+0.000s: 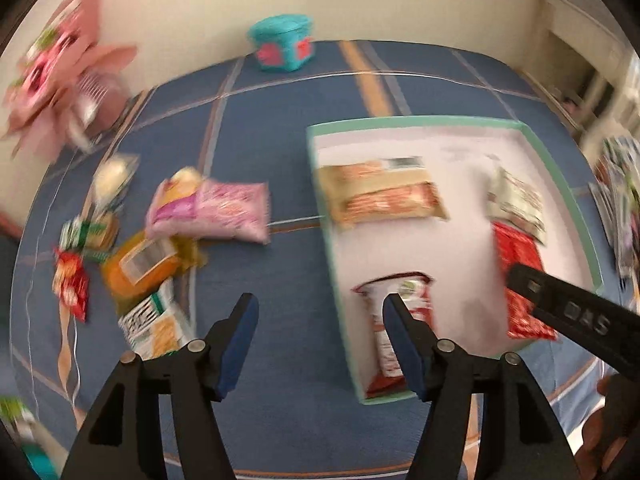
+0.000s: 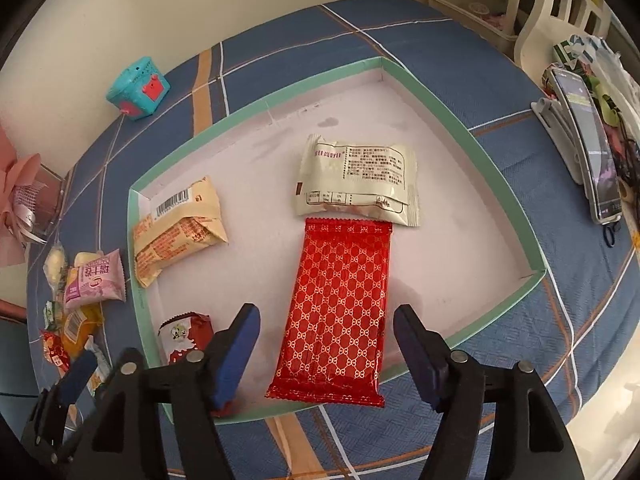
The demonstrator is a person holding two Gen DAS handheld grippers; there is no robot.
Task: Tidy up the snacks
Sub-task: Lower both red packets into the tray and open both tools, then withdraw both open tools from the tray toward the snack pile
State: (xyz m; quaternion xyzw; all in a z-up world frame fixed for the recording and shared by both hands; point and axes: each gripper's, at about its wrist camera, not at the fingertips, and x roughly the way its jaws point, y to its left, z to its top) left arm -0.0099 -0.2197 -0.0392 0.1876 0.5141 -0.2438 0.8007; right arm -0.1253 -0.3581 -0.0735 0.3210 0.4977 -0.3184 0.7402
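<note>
One red-white packet (image 1: 394, 332) | blurred, partly behind left hand-held gripper (image 1: 320, 308)

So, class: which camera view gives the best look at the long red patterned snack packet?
The right wrist view: the red patterned packet lies sharp and whole, its near end over the tray's rim. The left wrist view shows it blurred and partly hidden behind the right gripper.

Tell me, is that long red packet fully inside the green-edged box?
Not fully. The red packet lies flat mostly inside the box, but its near end overhangs the front rim onto the blue cloth.
</note>
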